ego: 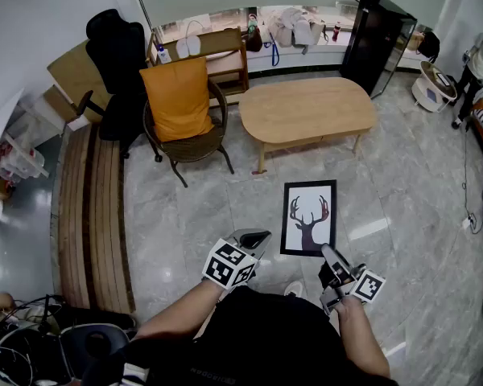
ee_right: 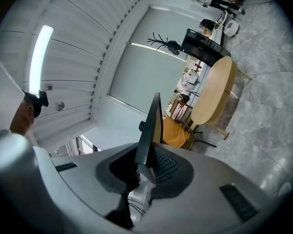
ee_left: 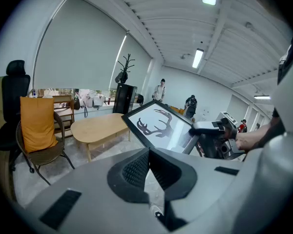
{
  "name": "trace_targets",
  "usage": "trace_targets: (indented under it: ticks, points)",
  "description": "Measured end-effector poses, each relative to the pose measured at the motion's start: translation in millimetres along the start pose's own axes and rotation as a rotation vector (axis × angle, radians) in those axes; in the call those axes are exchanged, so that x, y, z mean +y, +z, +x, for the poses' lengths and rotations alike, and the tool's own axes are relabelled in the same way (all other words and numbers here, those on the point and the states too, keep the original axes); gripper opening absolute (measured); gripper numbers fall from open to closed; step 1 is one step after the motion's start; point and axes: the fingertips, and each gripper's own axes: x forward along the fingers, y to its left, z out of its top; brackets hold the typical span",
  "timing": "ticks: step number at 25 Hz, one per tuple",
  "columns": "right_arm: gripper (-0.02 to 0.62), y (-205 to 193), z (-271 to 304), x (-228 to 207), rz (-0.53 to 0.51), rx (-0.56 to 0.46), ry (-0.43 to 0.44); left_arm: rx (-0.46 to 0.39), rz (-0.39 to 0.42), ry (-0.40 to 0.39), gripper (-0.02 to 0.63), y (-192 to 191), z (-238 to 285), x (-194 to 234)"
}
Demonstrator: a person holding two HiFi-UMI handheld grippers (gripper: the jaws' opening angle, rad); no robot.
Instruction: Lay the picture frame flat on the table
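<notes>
Scene, big to small: grey marble floor point(ego: 185, 207), slatted wooden bench point(ego: 92, 215) on the left, oval wooden table point(ego: 306, 111) ahead, and a wicker chair with an orange cushion point(ego: 177, 99) just beside the table's left end.

Task status: not done. The picture frame point(ego: 309, 217), black border with a deer-antler print, is in the air over the floor, between the person and the table and well apart from the table. It's tilted, print side facing up toward the head camera. My read is that it's at the carry stage. Left to do: bring it over the tabletop, level it, set it flat, release.

Right gripper point(ego: 328, 256): jaws narrowly apart and clamped on the frame's lower right edge. Its own view shows the frame point(ee_right: 149, 126) edge-on, seated between the pads and running straight out from the jaws. This is the only grip on it. A single grip at one corner means the frame could swing or pivot in the pads, so level it slowly before setting it down.

Left gripper point(ego: 252, 238): jaws together at the tips with nothing between them. It sits just left of the frame, not touching it, angled down. In its view the frame point(ee_left: 158, 126) is ahead and to the right.
</notes>
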Motion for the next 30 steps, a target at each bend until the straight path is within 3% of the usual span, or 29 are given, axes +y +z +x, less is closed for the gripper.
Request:
trace_targets:
  ticks: [16,23,30]
  points:
    - [0.055,5,6,6,-0.015,-0.002,0.001,-0.036,0.036,0.001,0.0,17,-4,5]
    - [0.055,5,5,5,-0.007,0.001,-0.006,-0.029,0.018,0.024,0.0,14,-7,9]
    - [0.057,-2,9,5,-0.005,0.03,0.038,-0.017,-0.001,0.018,0.0,4,-2,9]
